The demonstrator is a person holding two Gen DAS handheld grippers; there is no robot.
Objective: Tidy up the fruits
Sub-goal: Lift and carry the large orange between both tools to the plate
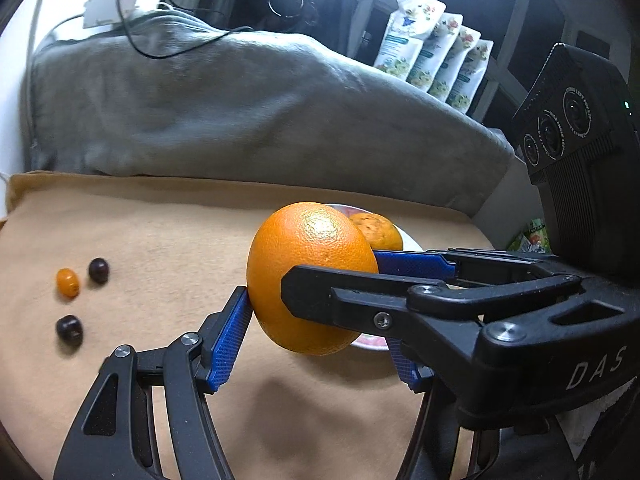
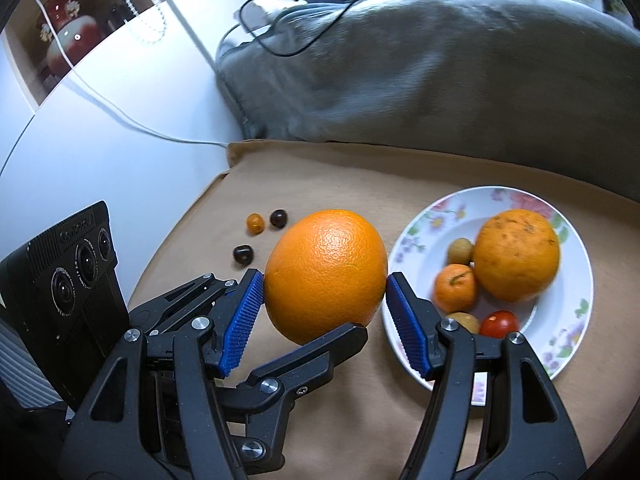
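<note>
A: Where's the big orange [image 2: 325,275]?

B: In the air beside the plate [image 2: 576,248], pinched by both the right gripper [image 2: 325,300] and the left gripper [image 1: 316,308].

A: How will it handle?

B: Probably heavy and firm, with a slick peel — grip the middle. The cherries [image 1: 98,270] look light and fragile — pinch gently.

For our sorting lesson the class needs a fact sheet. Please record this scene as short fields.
held fruit: large orange, raised above the tan cloth
right gripper: pads press its two sides
left gripper: one pad touches it; grip unclear
plate: speckled orange, mandarin, tomato, two yellowish fruits
loose on cloth: small orange fruit, two dark fruits
</note>
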